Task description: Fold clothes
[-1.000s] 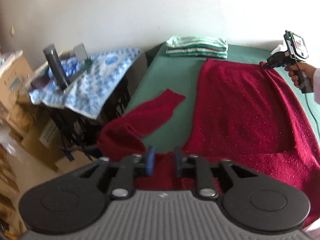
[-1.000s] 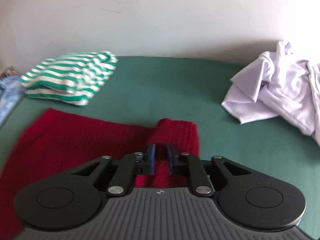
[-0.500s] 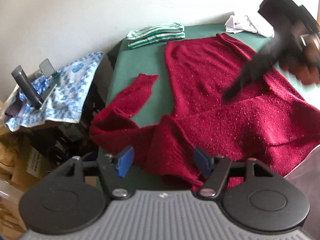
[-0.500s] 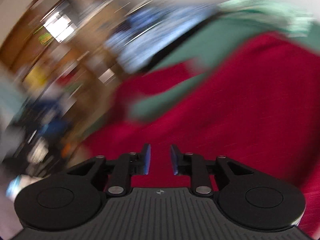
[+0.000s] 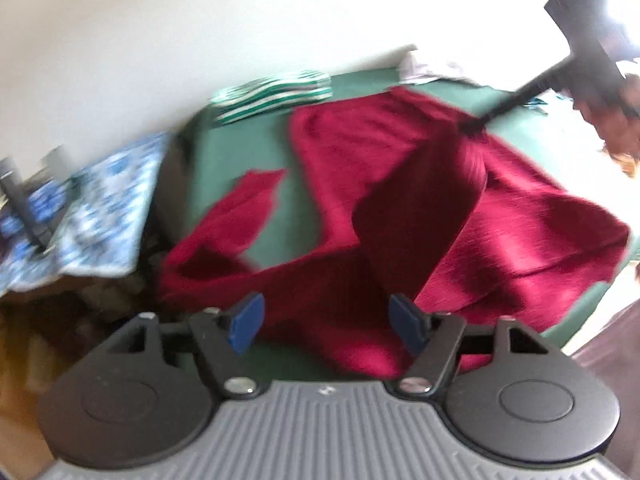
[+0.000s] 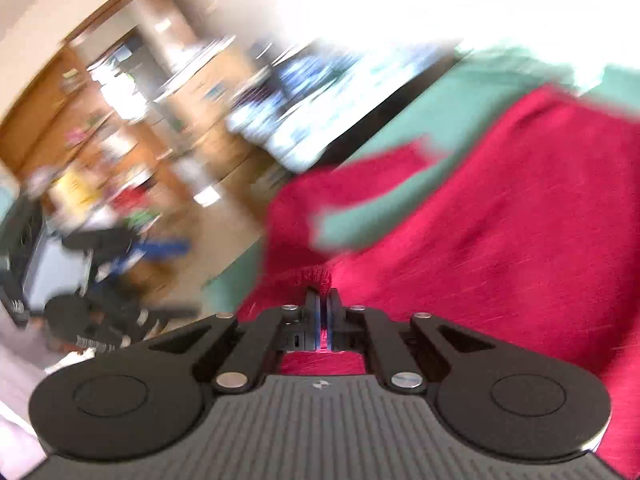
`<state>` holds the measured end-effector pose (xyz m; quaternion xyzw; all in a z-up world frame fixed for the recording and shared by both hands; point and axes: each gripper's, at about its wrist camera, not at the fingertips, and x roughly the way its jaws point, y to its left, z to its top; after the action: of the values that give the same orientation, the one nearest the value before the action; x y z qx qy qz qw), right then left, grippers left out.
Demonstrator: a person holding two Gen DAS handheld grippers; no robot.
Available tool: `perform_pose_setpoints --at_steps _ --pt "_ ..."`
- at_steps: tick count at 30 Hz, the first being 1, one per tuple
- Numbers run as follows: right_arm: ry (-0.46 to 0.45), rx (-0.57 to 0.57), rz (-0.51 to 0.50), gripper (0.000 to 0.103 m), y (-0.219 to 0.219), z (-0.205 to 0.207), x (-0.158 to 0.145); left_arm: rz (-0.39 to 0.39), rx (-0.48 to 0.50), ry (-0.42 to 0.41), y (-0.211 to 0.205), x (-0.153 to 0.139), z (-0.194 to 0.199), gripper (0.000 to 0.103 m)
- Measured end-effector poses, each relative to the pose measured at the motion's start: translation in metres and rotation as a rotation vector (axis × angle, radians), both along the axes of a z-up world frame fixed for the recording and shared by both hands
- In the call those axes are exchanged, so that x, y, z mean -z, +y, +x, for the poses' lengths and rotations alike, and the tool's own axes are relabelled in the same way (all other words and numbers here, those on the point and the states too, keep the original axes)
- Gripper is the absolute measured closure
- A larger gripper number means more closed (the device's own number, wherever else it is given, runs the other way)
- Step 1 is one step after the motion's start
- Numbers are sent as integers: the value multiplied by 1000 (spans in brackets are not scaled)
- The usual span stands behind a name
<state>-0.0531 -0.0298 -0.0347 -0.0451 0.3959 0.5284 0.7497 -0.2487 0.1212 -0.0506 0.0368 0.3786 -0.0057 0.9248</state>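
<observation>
Pinching a fold of the dark red knitted sweater, the right gripper has its blue-padded fingers pressed together on the wool, with a tuft of fabric sticking up just past the tips. Seen from the left wrist camera, that same right gripper lifts a strip of the sweater off the green-covered surface — the raised part hangs as a dark, shadowed flap above the rest of the garment. The left gripper sits low at the near edge of the sweater, its fingers spread wide with red wool lying between them but not clamped. One sleeve trails to the left across the green cover and bunches at the surface's edge. A folded green-and-white striped garment rests at the far end, well apart from the sweater, and a crumpled white cloth lies beside it near the wall. To the left stands a blue-and-white patterned cloth draped over furniture — both views are motion-blurred.
</observation>
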Motion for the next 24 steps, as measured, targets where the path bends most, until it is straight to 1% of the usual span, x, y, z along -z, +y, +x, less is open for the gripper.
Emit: perform_pose_setpoints --at_steps 2,4,5,7,8,9,11,13,15,18,21,24 --pt "-73 101 2 100 -32 10 -27 -27 71 -19 -15 2 18 39" --pt "-138 170 -1 100 -52 14 -46 -18 131 -34 -36 6 36 38" --pt "-171 203 -3 100 -62 15 -55 -15 160 -42 -47 7 44 36" --pt "-218 257 4 100 -76 21 -67 -54 221 -56 -66 8 58 27" --pt "-228 283 12 100 -83 26 -69 -75 243 -57 -75 10 63 18" --pt "-232 302 22 100 -95 30 -65 -81 258 -52 -85 13 69 14" --pt "-234 327 44 100 -110 37 -61 -63 279 -38 -105 20 77 15" --pt "-229 339 60 100 -121 41 -57 -46 271 -22 -124 28 86 15" --pt "-221 346 81 100 -124 50 -52 -38 252 13 -140 37 97 14" --pt "-225 341 123 100 -132 62 -52 -11 184 56 -161 51 113 14" --pt "-255 329 153 100 -145 78 -58 10 111 90 -176 60 127 15" --pt "-320 301 135 100 -149 99 -63 35 70 101 -194 66 137 15"
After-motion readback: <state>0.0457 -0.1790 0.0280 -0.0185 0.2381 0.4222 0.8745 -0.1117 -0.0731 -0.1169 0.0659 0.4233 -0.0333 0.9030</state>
